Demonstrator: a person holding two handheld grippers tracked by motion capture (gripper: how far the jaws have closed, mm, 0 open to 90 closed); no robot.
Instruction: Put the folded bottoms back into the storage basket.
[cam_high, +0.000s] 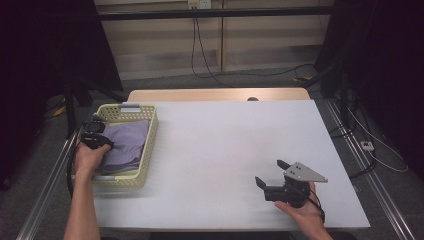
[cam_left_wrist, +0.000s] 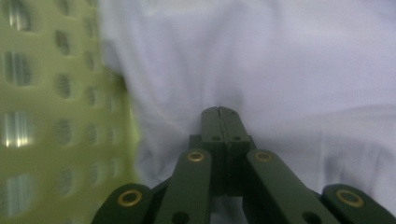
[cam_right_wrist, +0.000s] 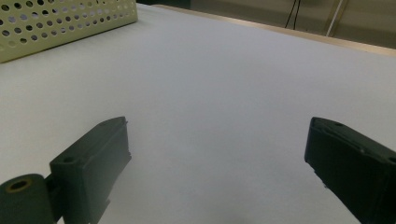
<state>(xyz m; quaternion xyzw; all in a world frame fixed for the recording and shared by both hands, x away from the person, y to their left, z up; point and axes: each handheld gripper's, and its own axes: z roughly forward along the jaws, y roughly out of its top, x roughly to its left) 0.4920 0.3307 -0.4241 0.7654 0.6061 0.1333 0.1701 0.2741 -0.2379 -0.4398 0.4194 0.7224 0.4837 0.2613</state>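
A pale yellow perforated basket stands at the table's left edge with a folded lavender cloth in it. My left gripper reaches into the basket from the left. In the left gripper view its jaws are pressed together with the tips dug into the cloth, which puckers around them; the basket wall is close on the left. My right gripper is held low over the table at the front right, jaws wide apart with nothing between them.
The white tabletop stretches between the basket and the right hand. The basket's corner appears far off in the right gripper view. Cables and dark stands lie on the floor beyond and beside the table.
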